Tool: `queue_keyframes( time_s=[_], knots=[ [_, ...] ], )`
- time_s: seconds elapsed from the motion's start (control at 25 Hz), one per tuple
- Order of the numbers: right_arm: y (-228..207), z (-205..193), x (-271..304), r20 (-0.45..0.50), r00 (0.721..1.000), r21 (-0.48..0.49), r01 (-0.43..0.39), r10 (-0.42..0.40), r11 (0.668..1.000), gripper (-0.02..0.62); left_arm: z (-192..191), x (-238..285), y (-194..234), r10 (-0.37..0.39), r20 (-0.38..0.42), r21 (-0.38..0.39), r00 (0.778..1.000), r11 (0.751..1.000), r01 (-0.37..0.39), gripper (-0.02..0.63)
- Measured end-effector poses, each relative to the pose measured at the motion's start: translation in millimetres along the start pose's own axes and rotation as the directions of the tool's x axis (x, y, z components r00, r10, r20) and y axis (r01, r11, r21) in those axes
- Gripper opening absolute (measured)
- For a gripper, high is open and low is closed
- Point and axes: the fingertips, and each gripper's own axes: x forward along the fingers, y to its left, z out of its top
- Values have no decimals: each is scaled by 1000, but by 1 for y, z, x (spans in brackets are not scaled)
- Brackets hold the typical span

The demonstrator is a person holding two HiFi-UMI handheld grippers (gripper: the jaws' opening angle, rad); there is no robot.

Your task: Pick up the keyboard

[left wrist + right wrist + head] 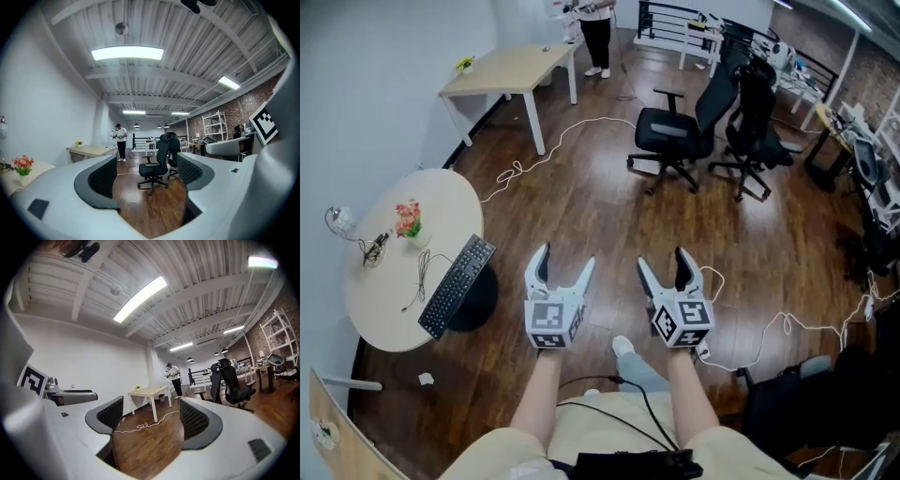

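Observation:
A black keyboard (457, 284) lies on the round white table (380, 305) at the left of the head view, its long side running toward the table's near edge. My left gripper (566, 263) is held level over the wooden floor, a short way right of the table, its jaws wide apart and empty. My right gripper (661, 261) hangs beside it, further right, also open and empty. In the left gripper view the left gripper (147, 172) frames bare floor and office chairs (155, 165). The right gripper (149, 417) frames floor and a white cable (145, 423).
On the round table stand a small flower pot (410, 223) and a tangle of thin cables (424, 272). A rectangular wooden table (511, 70) stands further back, with a person (595, 28) beyond it. Two black office chairs (694, 131) are at the right. White cables (769, 328) trail across the floor.

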Motion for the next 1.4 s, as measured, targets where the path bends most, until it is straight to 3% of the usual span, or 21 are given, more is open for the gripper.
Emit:
queue_keyframes(
  time_s=[0.2,0.44,0.68,0.92,1.04,1.16,1.28,1.4],
  knots=[
    [9,21,95,10,986,-3,-166,166,986,385,15,32,49,159,26,14,987,987,-160,380],
    [43,22,165,-7,933,-32,-361,361,932,385,13,36,99,363,2,37,932,931,-363,380],
    [121,9,203,-36,797,-22,-603,602,797,385,8,-29,148,609,-21,56,793,792,-607,380],
    [237,-12,194,-72,603,11,-796,794,605,385,-8,-145,183,801,-73,43,594,598,-800,380],
    [294,-24,178,-90,513,15,-857,854,516,385,-16,-196,194,852,-87,31,517,521,-853,380],
    [341,-36,166,-114,454,27,-887,883,460,385,-24,-234,207,878,-97,28,469,474,-880,380],
    [380,-46,152,-139,417,21,-906,898,423,385,-24,-260,222,881,-105,24,462,467,-884,380],
    [417,-51,140,-150,400,-1,-915,904,405,385,-18,-288,243,885,-85,16,458,461,-887,380]
  ],
)
